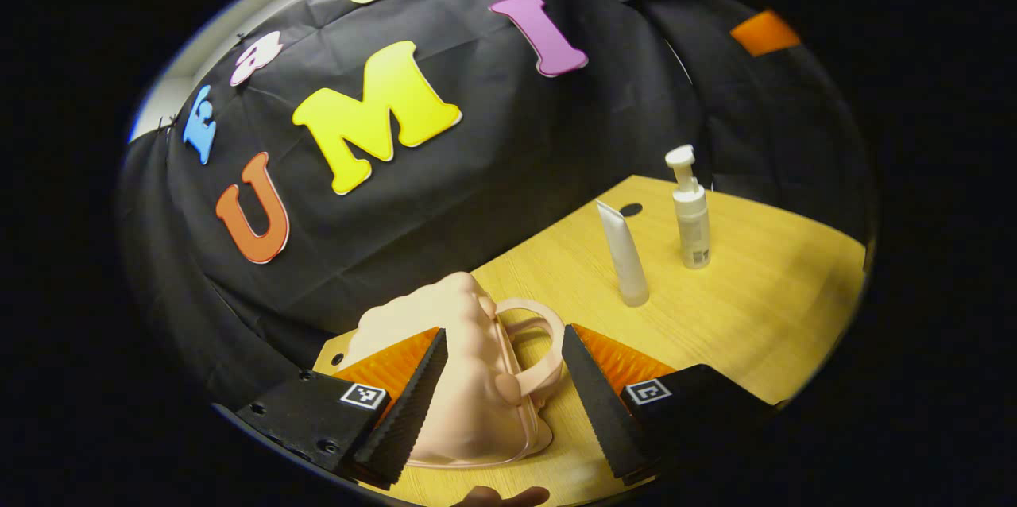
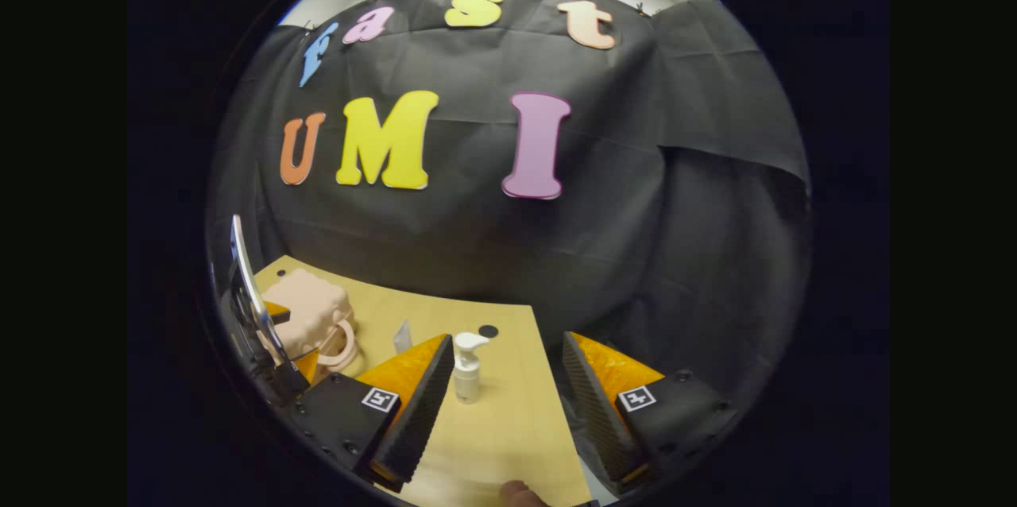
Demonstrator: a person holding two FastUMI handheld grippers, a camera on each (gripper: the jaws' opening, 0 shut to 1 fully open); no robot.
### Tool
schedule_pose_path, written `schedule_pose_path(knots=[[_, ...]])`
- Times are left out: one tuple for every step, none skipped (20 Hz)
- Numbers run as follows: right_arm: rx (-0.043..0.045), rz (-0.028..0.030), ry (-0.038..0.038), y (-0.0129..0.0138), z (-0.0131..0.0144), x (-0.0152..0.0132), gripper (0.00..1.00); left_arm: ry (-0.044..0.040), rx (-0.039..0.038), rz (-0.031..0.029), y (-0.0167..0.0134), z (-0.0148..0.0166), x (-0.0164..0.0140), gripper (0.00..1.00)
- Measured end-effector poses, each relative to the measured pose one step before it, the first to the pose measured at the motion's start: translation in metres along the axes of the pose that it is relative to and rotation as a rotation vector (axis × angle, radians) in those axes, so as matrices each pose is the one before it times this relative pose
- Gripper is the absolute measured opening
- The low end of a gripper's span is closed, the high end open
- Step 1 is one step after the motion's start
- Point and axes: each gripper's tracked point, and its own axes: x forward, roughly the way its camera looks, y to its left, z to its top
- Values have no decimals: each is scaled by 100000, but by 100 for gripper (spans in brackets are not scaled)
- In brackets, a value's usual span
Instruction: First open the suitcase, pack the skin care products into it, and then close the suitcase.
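A small pink suitcase [image 1: 469, 380] stands closed on the wooden table [image 1: 755, 316], its handle [image 1: 534, 348] pointing right. My left gripper [image 1: 504, 332] is open, and the suitcase lies between its two fingers; I cannot tell whether either finger touches it. A white tube [image 1: 624, 253] stands on its cap farther off, beside a white pump bottle [image 1: 690, 209]. My right gripper [image 2: 508, 338] is open and empty above the table's right part. The pump bottle [image 2: 467, 368] stands ahead of it, near its left finger. The tube [image 2: 403, 338] peeks out behind that finger. At the far left are the suitcase [image 2: 310, 312] and the left gripper [image 2: 274, 336].
A black round hole [image 1: 630, 210] sits in the table behind the tube. The black cloth wall closes off the back. The table's right edge [image 2: 548, 380] runs between my right gripper's fingers. A person's fingertip [image 2: 520, 493] shows at the bottom.
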Motion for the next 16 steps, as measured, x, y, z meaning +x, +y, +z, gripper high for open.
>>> schedule_pose_path(knots=[[1381, -1211, 1823, -771, -661, 65, 81, 2759, 3863, -1573, -967, -851, 578, 93], [2109, -320, 2098, -527, -554, 36, 81, 1507, 4306, -1131, -593, -466, 659, 94], [2211, 553, 1930, -152, -630, -87, 82, 696, 4674, -715, -254, -371, 739, 94], [1163, 574, 1554, -72, -577, 8, 81, 314, 5160, -25, -356, -112, 758, 94], [138, 690, 1112, -82, -592, 106, 81, 1454, 5346, 187, -522, -389, 764, 93], [-244, 1146, 561, 47, -359, 34, 82, 3634, 4471, -1382, -682, -826, 702, 93], [-131, 1244, 311, 17, -279, 24, 82, 3644, 2804, -1130, -732, -956, 357, 93], [42, 1174, 489, 10, -315, 49, 81, 4242, 1740, 945, -115, -886, 44, 93], [-106, 1135, 1001, 10, -584, 188, 81, 309, 3060, 2007, 531, 125, 336, 93], [-82, 1332, 1106, 28, -509, 190, 82, 413, 3458, 3267, 603, 280, 71, 92], [-40, 1610, 911, 120, -393, 0, 82, 820, 3602, 2948, 505, 70, 155, 90], [-121, 1706, 582, 208, -247, 66, 82, 1938, 3641, 1970, 391, -157, 205, 86], [-708, 1620, 158, 140, -243, 84, 82, 2709, 3484, 1529, 96, -345, 229, 83], [-1037, 1131, -337, 116, -32, 160, 81, 1860, 3036, 1755, 285, -283, 90, 76], [-1208, 530, -413, -31, -33, 161, 82, 879, 2627, 2263, 181, -107, 170, 74], [-1077, 393, -54, -5, -32, 104, 82, 1305, 2323, 1620, 349, -145, 193, 67]])
